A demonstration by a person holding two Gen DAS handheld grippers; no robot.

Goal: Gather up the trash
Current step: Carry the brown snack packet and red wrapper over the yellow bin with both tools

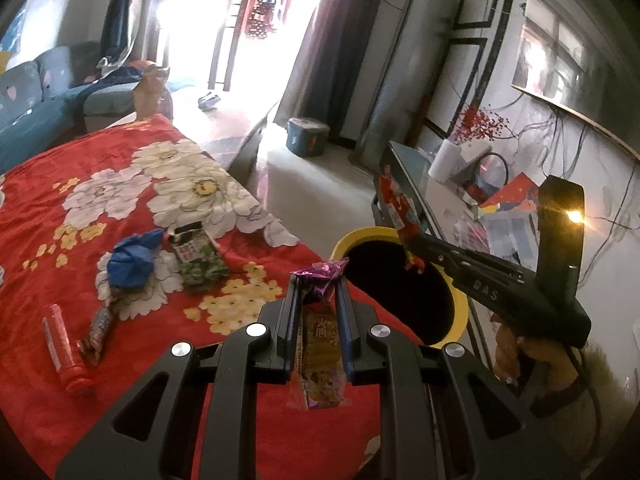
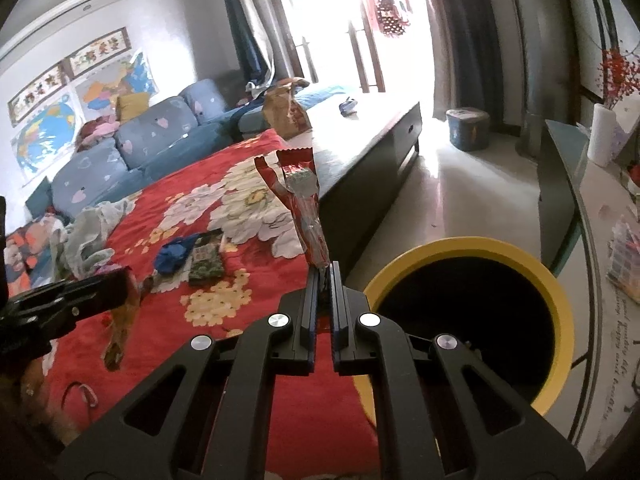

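Observation:
In the left wrist view my left gripper [image 1: 318,284] is shut on an orange and purple snack wrapper [image 1: 320,344], held above the red floral blanket [image 1: 48,200]. Just right of it stands a yellow-rimmed bin [image 1: 360,236] with a black inside. My right gripper [image 1: 408,242] reaches over the bin's rim, shut on a red wrapper [image 1: 394,204]. The right wrist view shows the right gripper [image 2: 325,270] pinching that red wrapper [image 2: 304,200], which stands upright, with the bin [image 2: 460,246] below and to the right. The left gripper [image 2: 126,290] comes in from the left with its wrapper [image 2: 120,332] hanging down.
On the blanket lie a crumpled blue piece [image 1: 130,260], a green packet [image 1: 198,258], a red tube [image 1: 64,348] and a candy bar wrapper [image 1: 98,328]. A dark low table [image 2: 360,160] borders the blanket. A glass-topped side table [image 2: 568,184] stands beyond the bin, and a blue sofa [image 2: 120,148] lies behind.

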